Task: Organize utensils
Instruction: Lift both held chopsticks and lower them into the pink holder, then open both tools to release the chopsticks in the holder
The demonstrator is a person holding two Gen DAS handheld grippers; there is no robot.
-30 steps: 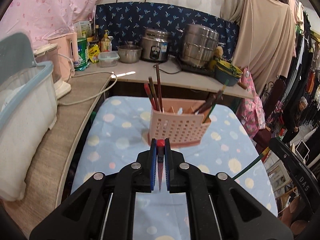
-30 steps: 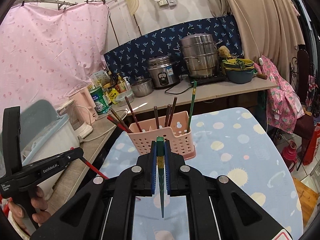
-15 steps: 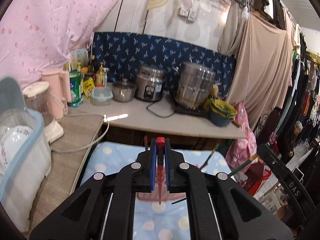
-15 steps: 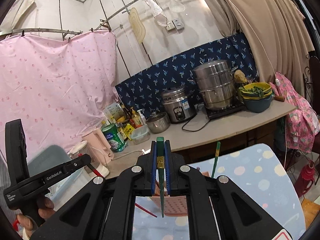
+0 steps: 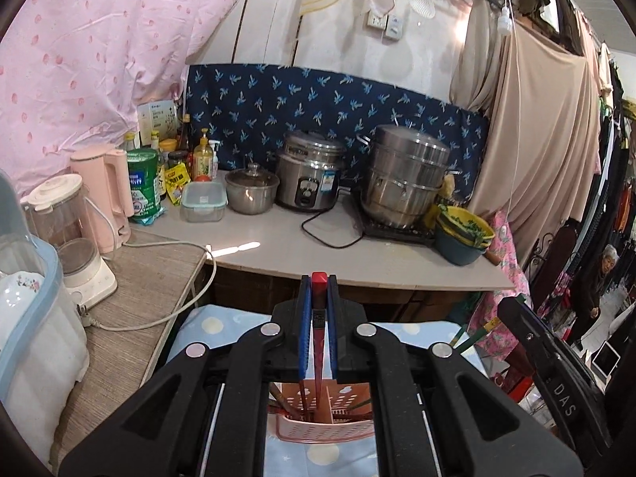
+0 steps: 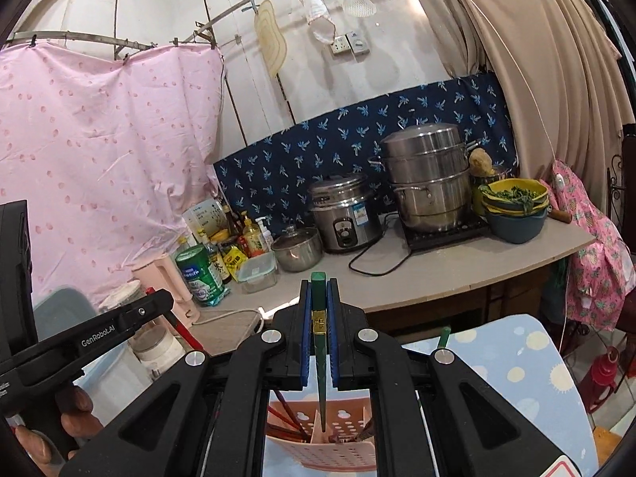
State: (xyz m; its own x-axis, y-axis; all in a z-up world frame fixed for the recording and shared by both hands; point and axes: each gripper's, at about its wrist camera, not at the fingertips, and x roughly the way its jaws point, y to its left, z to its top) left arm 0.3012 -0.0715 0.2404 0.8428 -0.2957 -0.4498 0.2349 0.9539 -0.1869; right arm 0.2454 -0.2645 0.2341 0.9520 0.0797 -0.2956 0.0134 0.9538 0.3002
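Over pink caddy (image 5: 326, 425): 1 red chopstick (image 5: 318, 342) in L gripper (image 5: 318, 298), 1 green chopstick (image 6: 319, 342) in R gripper (image 6: 319, 298).

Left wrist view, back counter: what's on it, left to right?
Pink kettle → green can → clear lidded box → small lidded pot → rice cooker → stacked steamer → stacked bowls with greens.
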